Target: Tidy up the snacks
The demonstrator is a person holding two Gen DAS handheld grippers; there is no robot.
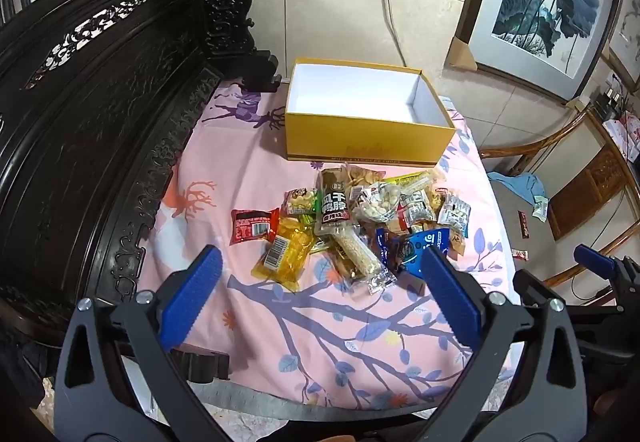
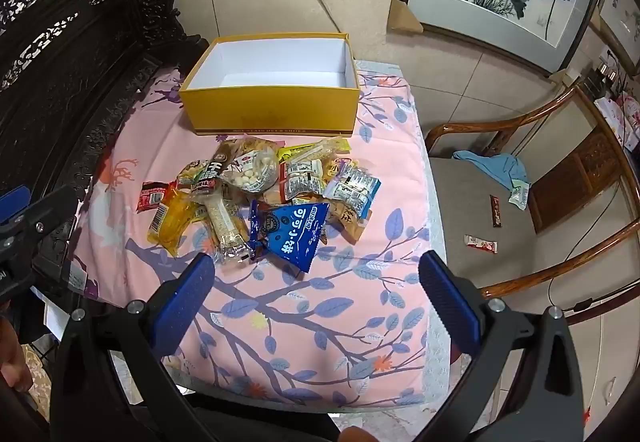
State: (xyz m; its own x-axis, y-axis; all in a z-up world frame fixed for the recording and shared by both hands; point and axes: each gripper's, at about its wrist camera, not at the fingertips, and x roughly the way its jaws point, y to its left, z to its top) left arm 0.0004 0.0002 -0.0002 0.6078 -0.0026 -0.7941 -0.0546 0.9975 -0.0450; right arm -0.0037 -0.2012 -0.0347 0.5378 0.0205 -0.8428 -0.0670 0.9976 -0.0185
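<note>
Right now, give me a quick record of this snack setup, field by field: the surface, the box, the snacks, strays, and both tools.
surface: pink floral cloth over a table
box: yellow box, lid off, white inside, nothing in it, at the far end of the cloth
snacks: snack pile loose on the cloth in front of the box, none inside yet
nearest packet: blue triangular packet
strays: two small packets on the chair seat to the right
left tool: open, holding nothing
right tool: open, holding nothing
</note>
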